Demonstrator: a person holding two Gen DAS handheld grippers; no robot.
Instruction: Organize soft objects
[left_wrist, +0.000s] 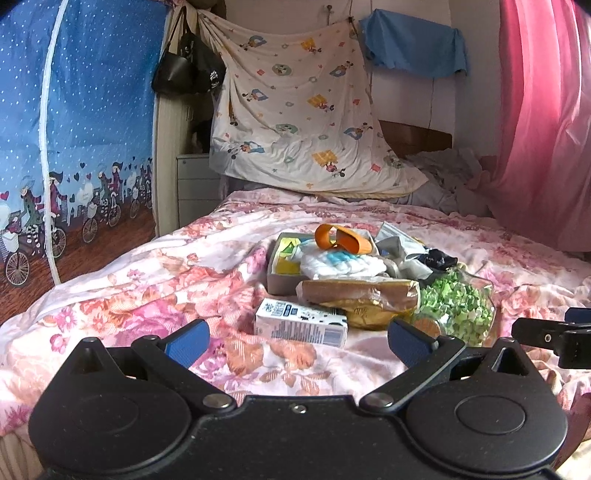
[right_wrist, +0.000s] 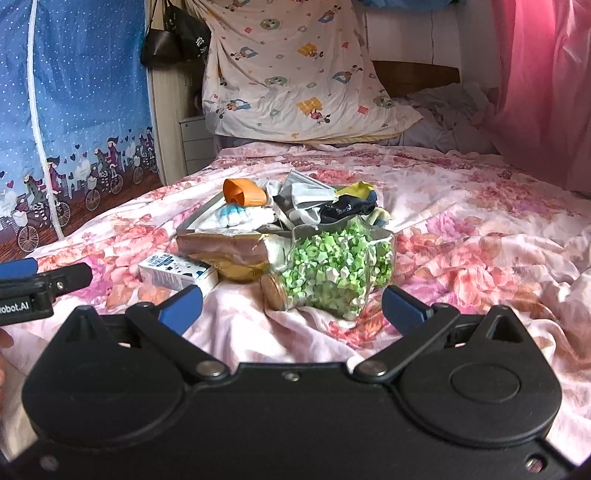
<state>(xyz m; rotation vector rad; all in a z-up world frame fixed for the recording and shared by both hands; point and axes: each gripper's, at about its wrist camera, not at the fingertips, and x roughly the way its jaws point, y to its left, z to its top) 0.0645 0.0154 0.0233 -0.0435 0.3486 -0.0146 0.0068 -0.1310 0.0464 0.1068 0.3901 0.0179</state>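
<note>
A pile of items lies on the floral bedspread. A grey box holds a white and blue soft cloth and an orange band. Beside it lie grey masks, a black sock and a bread bag. A jar of green paper stars lies on its side, and a milk carton lies in front. My left gripper is open and empty just before the carton. My right gripper is open and empty just before the jar.
A cartoon-print sheet hangs at the bed's head. A blue printed curtain stands left, a pink curtain right. Crumpled bedding lies at the far right. Black bags hang near a white drawer unit.
</note>
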